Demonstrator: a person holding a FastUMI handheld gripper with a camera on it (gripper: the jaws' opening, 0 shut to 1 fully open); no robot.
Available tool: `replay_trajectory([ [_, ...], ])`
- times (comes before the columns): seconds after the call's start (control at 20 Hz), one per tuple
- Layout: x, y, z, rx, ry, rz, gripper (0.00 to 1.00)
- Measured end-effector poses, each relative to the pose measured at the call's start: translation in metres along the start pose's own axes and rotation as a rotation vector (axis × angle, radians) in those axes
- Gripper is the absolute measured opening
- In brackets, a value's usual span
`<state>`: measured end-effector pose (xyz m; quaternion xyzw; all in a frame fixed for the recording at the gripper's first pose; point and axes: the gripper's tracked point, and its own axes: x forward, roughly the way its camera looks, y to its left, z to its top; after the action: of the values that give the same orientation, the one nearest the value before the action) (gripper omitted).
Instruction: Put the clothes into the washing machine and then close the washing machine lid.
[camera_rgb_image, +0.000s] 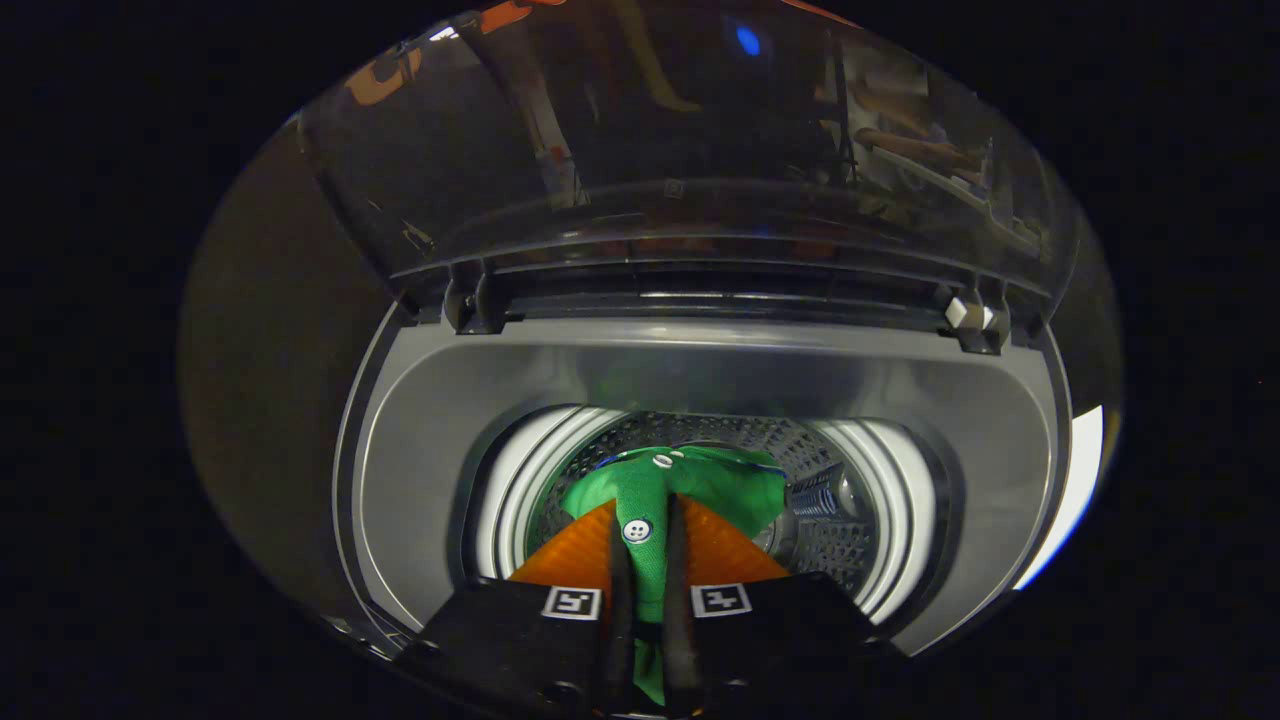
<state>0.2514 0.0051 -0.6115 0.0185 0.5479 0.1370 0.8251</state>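
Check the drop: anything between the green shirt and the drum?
Nothing visible. The claw is shut on the green shirt directly above the open drum; the lid stands raised behind the opening.

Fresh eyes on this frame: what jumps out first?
The green buttoned garment, pinched between the gripper fingers and hanging into the washing machine drum, grabs the eye first. Next is the raised transparent lid, standing open beyond the grey tub surround, with reflections across it.
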Motion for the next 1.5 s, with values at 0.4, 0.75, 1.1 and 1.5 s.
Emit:
replay_trajectory([
  [0.4, -0.001, -0.001, -0.006, -0.001, 0.005, -0.013, 0.99],
  [0.75, -0.023, 0.01, -0.006, -0.02, -0.059, 0.002, 0.99],
  [1.1, -0.096, 0.028, 0.023, -0.02, -0.259, 0.017, 0.99],
  [1.5, -0.24, 0.055, 0.113, 0.021, -0.624, 0.025, 0.99],
])
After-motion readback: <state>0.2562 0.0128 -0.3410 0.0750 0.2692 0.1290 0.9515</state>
